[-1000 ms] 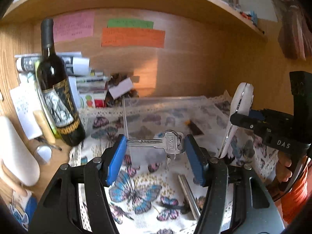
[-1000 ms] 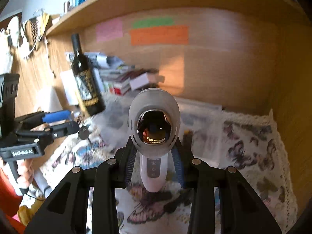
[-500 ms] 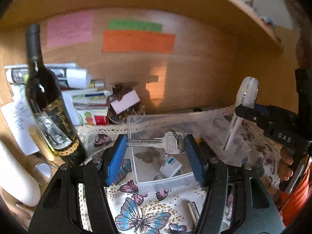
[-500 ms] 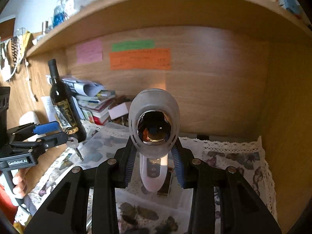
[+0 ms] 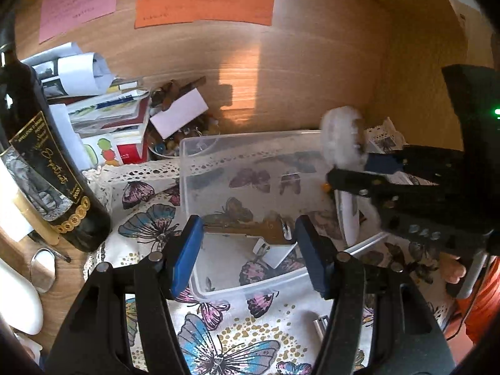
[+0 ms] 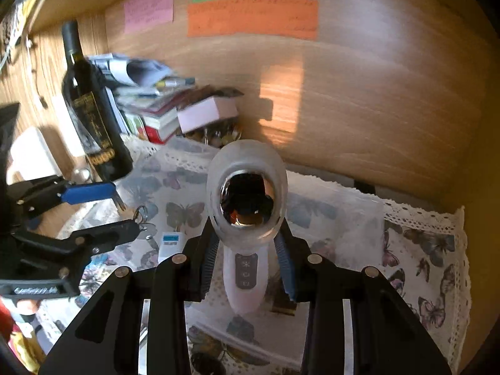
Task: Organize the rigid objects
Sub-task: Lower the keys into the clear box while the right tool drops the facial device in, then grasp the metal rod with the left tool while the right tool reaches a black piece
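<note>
My left gripper is shut on a silver key, held crosswise between the blue pads, with a white tag hanging under it. It hovers over the clear plastic box on the butterfly cloth. My right gripper is shut on a white handheld device with a round mirrored head, also above the box. The device shows blurred in the left wrist view, at the box's right side. The left gripper and key show in the right wrist view.
A dark wine bottle stands left of the box. Books and papers and a small bowl of trinkets lie behind it against the wooden back wall. A metal cylinder lies on the cloth in front.
Both grippers have moved forward and down over the clear box. The device has tilted and dropped toward the box's right side. The key now hangs above the box's near part.
</note>
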Action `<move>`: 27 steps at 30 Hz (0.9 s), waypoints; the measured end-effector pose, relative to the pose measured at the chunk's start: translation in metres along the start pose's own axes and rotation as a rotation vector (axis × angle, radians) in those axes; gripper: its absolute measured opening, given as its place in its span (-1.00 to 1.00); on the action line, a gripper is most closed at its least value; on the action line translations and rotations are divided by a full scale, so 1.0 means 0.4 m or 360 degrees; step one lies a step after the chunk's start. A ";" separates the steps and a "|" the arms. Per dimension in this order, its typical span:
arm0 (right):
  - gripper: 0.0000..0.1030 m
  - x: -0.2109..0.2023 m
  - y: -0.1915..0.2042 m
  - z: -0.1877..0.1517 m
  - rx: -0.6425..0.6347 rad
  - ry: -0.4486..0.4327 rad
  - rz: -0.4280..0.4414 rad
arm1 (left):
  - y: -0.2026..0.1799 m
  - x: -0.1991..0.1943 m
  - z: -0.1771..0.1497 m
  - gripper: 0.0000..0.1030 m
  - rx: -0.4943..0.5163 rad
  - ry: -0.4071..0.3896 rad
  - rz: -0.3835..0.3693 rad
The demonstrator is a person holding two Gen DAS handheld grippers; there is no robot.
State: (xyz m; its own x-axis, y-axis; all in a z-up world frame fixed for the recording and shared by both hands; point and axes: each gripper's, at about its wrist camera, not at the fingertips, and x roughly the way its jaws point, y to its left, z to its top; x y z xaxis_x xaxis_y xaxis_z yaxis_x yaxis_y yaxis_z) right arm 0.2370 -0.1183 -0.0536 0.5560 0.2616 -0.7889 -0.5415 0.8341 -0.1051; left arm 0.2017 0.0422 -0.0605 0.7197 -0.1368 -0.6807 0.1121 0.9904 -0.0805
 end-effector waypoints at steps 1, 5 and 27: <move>-0.37 0.013 0.004 0.004 -0.0009 0.0024 0.0006 | 0.002 0.002 0.001 0.17 -0.0008 0.0005 -0.0002; -0.37 0.069 0.016 0.010 -0.0020 0.0130 0.0024 | 0.011 0.000 0.004 0.17 -0.0033 0.0004 -0.0026; -0.04 -0.102 0.025 -0.019 0.0004 -0.0079 -0.0032 | -0.034 -0.143 -0.012 0.56 0.0024 -0.0196 0.0062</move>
State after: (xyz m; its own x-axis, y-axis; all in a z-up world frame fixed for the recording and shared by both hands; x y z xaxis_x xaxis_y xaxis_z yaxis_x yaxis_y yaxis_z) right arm 0.2042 -0.1242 -0.0270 0.5972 0.2685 -0.7558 -0.5283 0.8407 -0.1187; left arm 0.1557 0.0367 -0.0238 0.8021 -0.1003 -0.5887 0.0920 0.9948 -0.0441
